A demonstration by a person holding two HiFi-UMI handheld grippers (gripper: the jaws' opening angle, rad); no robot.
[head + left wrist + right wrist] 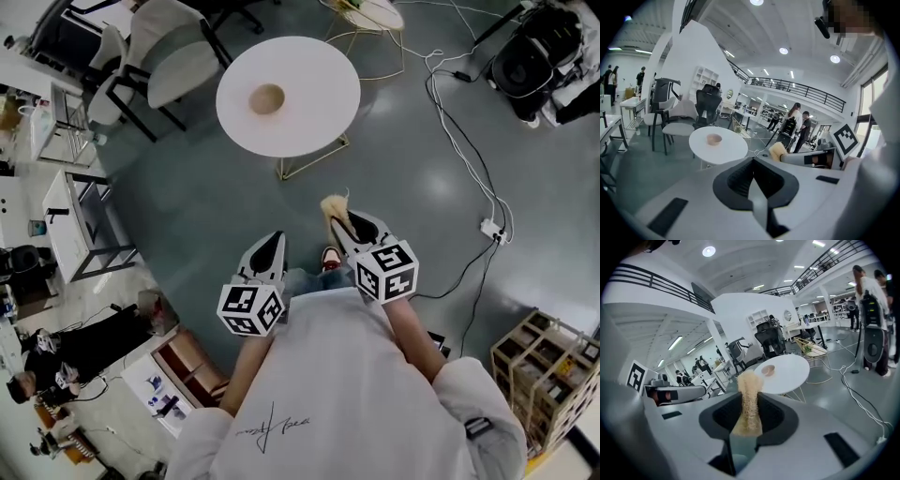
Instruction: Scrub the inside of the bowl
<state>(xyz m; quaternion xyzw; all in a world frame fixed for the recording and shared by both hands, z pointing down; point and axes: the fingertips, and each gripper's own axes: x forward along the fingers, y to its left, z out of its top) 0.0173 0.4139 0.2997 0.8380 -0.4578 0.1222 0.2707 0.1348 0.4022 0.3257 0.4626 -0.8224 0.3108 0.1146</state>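
A small tan bowl [266,98] sits upright near the middle of a round white table [314,127], well ahead of both grippers. In the left gripper view the bowl [714,138] rests on the table [729,151]. My left gripper [277,238] is shut with nothing in it, its jaws pressed together [753,164]. My right gripper [337,221] is shut on a tan fibrous scrubber [333,203], which sticks out past the jaws. From the right gripper view the scrubber [749,397] stands up in front of the bowl [768,370] and table [790,373].
Grey chairs [173,52] stand behind the table at left. White cables [459,150] and a power strip [494,230] run over the floor at right. A wooden rack [548,375] stands at lower right, desks [80,220] at left. People [799,123] stand far off.
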